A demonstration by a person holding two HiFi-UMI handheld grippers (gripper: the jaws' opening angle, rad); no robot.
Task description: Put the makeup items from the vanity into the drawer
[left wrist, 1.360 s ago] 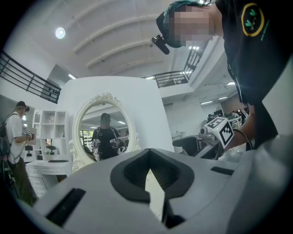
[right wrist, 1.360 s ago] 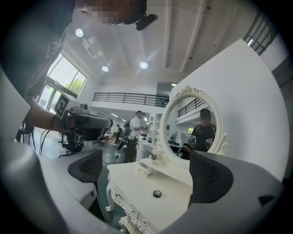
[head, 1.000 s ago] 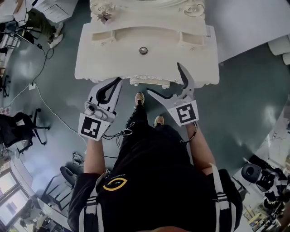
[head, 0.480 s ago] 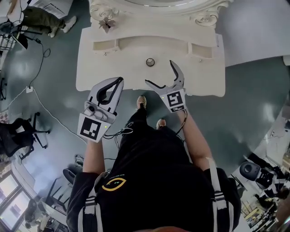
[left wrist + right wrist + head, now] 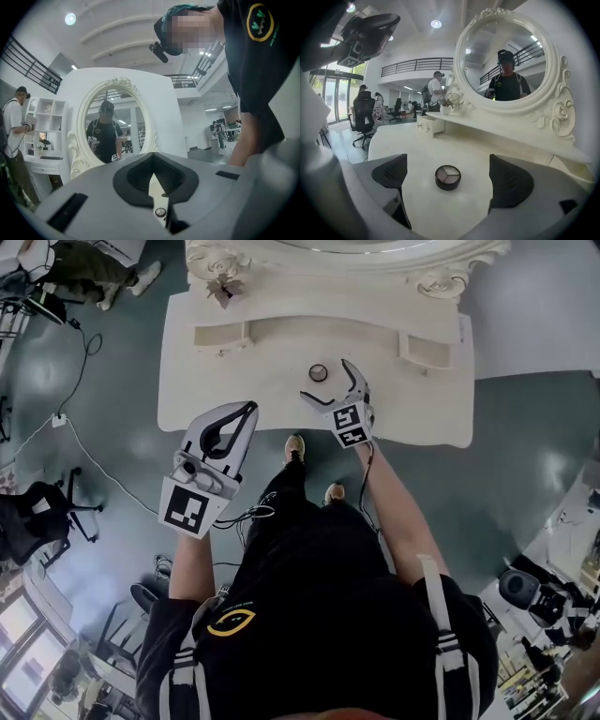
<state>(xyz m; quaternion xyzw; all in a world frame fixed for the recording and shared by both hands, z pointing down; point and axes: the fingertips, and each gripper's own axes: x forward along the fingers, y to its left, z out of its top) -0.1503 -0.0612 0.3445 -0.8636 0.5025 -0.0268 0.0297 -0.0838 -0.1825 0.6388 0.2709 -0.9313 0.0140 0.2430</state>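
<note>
**Eyeshadow compact (image 5: pixel 448 177) sits between open jaws on the vanity top**

On the left, the left gripper (image 5: pixel 249 409) is held at the near left edge of the white vanity (image 5: pixel 216 381), pointing towards the oval mirror (image 5: pixel 506 61). Its jaws are together at the tips and there is nothing in them. Further back on the left, a small drawer (image 5: pixel 221 336) sits on the far part of the top. I cannot tell from here whether it is pulled out.

Near the middle of the top lies the compact, a round dark case showing three shades. It lies flat on the bare surface, well clear of the drawer.

To the right, the right gripper (image 5: pixel 327 381) is tilted down at the compact with one jaw on either side of it. The jaws stand wide apart and have just been closing a little. The compact is between them, but neither pad touches it and a clear gap shows on both sides. A second small drawer (image 5: pixel 424 350) sits at the far right.
</note>
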